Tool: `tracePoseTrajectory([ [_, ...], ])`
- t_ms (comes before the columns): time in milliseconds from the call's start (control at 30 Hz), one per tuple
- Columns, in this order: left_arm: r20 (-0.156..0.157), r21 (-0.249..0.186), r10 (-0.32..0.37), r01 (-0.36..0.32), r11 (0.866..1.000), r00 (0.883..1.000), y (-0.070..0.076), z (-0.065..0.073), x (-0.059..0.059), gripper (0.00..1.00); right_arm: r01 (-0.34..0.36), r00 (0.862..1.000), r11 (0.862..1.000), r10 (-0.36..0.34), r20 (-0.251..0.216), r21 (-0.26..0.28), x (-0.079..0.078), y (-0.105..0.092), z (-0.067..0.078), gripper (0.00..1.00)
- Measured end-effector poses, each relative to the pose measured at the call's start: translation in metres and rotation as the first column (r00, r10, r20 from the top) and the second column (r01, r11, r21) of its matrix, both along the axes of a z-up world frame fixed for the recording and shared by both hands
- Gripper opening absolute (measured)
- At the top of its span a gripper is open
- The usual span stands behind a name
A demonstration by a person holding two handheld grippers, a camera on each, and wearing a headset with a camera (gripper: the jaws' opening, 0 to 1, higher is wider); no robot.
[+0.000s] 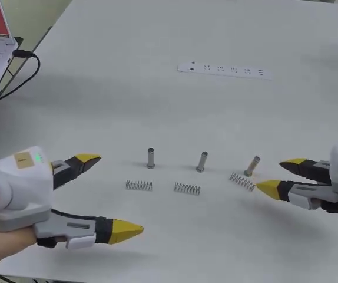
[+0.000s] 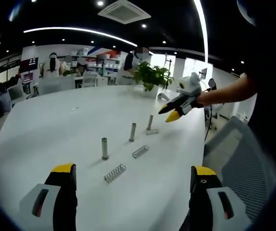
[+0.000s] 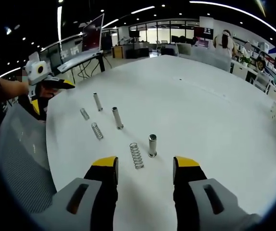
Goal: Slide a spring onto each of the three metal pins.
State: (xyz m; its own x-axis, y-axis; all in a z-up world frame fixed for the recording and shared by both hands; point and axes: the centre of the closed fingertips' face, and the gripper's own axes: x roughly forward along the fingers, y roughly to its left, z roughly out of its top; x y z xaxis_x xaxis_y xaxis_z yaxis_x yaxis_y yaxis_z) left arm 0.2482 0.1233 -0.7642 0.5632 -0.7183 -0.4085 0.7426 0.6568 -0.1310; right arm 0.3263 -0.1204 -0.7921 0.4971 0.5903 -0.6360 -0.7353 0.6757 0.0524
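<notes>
Head view: left gripper (image 1: 113,194) was held wide open, empty; right gripper (image 1: 275,175) likewise. Three pins (image 1: 202,161) stood upright between the two grippers, all bare. Three springs (image 1: 186,188) lay flat beside them, the rightmost spring (image 1: 241,181) just ahead of the right gripper's tips.

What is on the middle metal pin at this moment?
Nothing. The middle pin stands bare on the table. A spring lies flat on the table just in front of it, not touching it. Nothing covers the pin.
</notes>
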Motion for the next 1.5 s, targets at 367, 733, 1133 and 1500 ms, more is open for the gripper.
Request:
tracePoseTrajectory([
  [367, 0.000, 0.004, 0.000, 0.000, 1.000, 1.000, 0.001, 0.000, 0.000, 0.96, -0.012, 1.000, 1.000, 0.012, -0.015, 0.003, -0.007, 0.005, -0.003, 0.40],
  [733, 0.002, 0.006, 0.002, -0.002, 1.000, 1.000, 0.003, 0.002, 0.001, 0.96, -0.058, 0.997, 0.998, 0.057, -0.053, -0.020, -0.011, 0.012, -0.017, 0.30],
  [1133, -0.002, 0.011, -0.001, 0.001, 1.000, 1.000, 0.003, 0.002, 0.001, 0.95, -0.093, 0.993, 0.994, 0.087, -0.080, -0.064, -0.007, 0.022, -0.033, 0.25],
  [1500, -0.008, 0.016, 0.001, -0.001, 1.000, 1.000, 0.006, 0.000, -0.001, 0.95, -0.125, 0.988, 0.987, 0.114, -0.103, -0.105, 0.001, 0.028, -0.047, 0.21],
])
